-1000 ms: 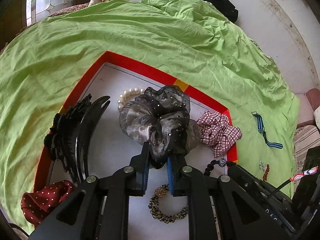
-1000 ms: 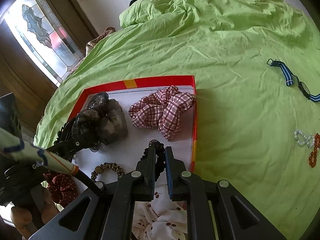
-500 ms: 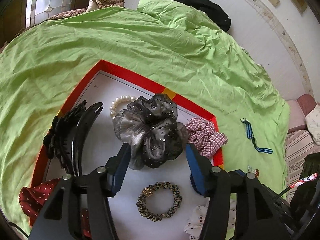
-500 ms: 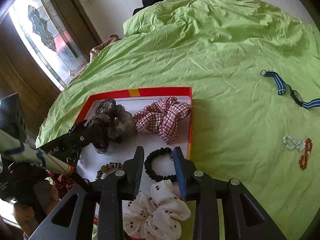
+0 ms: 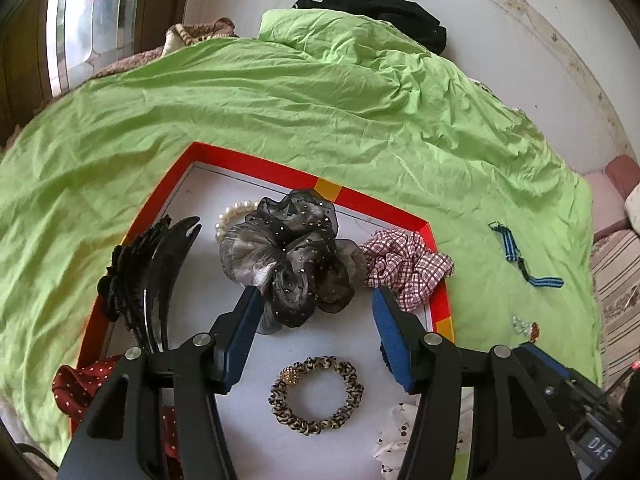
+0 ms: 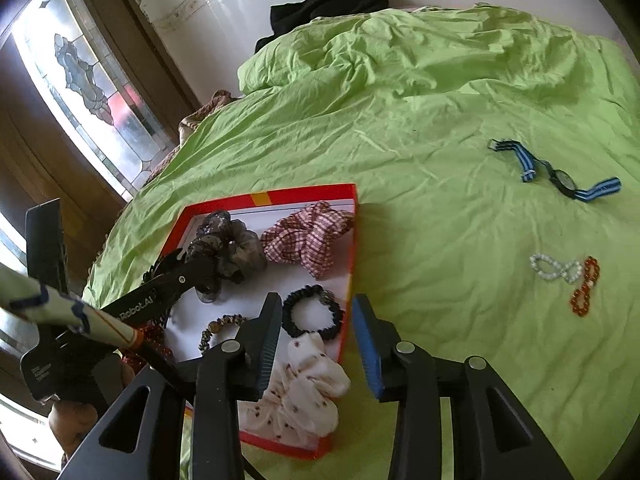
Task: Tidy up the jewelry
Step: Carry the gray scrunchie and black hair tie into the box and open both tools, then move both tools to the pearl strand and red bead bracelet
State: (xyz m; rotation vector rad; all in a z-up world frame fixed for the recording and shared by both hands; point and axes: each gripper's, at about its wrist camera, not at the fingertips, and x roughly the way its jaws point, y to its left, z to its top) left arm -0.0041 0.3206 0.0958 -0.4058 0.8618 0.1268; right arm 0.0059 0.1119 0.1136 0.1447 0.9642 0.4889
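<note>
A red-rimmed white tray (image 5: 256,164) (image 6: 304,191) lies on the green bedsheet. In it are a grey sheer scrunchie (image 5: 292,256) (image 6: 228,246), a checked scrunchie (image 5: 404,264) (image 6: 308,240), a leopard hair tie (image 5: 316,394), a black hair tie (image 6: 312,316), a pearl bracelet (image 5: 232,216), a black claw clip (image 5: 160,268) and a white cherry scrunchie (image 6: 304,392). My left gripper (image 5: 316,312) is open and empty just behind the grey scrunchie. My right gripper (image 6: 316,320) is open and empty over the tray's right edge, above the black hair tie.
On the sheet right of the tray lie a blue-striped watch (image 6: 556,172) (image 5: 520,256), a white bead bracelet (image 6: 554,270) and an orange bead bracelet (image 6: 586,292). A red dotted scrunchie (image 5: 76,384) sits at the tray's near left. Black clothing (image 5: 380,8) lies at the far wall.
Both grippers opened: the left let go of the grey scrunchie, the right let go of the black hair tie, both left in the tray. Both grippers pulled back and up.
</note>
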